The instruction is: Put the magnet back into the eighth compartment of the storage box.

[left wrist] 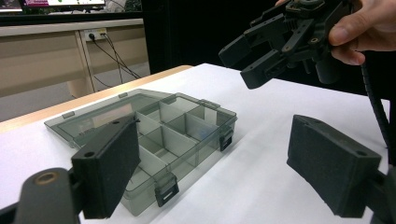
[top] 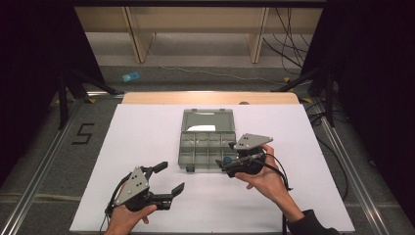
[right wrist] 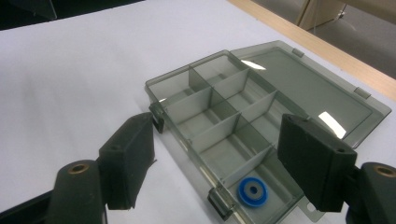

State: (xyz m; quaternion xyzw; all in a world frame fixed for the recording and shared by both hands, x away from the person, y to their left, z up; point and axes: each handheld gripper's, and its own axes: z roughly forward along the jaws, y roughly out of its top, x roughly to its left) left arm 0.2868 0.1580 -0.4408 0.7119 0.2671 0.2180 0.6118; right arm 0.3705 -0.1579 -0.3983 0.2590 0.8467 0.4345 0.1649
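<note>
Fingers on both my grippers stand spread apart and hold nothing. My right gripper (top: pixel 230 165) hovers over the near right corner of the smoky translucent plastic compartment box (top: pixel 205 147), which lies in the middle of the white surface (top: pixel 147 142) with its hinged lid (top: pixel 206 120) folded flat open behind it. A small blue ring-shaped disc with a dark centre (right wrist: pixel 252 192) rests in the near end compartment, directly below and between my right fingers (right wrist: pixel 317 163). My left gripper (top: pixel 169 178) waits well apart on the near left of the surface, its fingers (left wrist: pixel 109 163) aimed toward the box.

Judged step: work at the disc's compartment, either a release just made or a pick about to start. To do it well:
1. Keep my right fingers parallel to the dividers so neither pad catches a wall.
2. Move straight up or down, not sideways; the box looks light and could slide.
3. Bring my left gripper against the near latch (left wrist: pixel 166 191) side if the box needs steadying.
</note>
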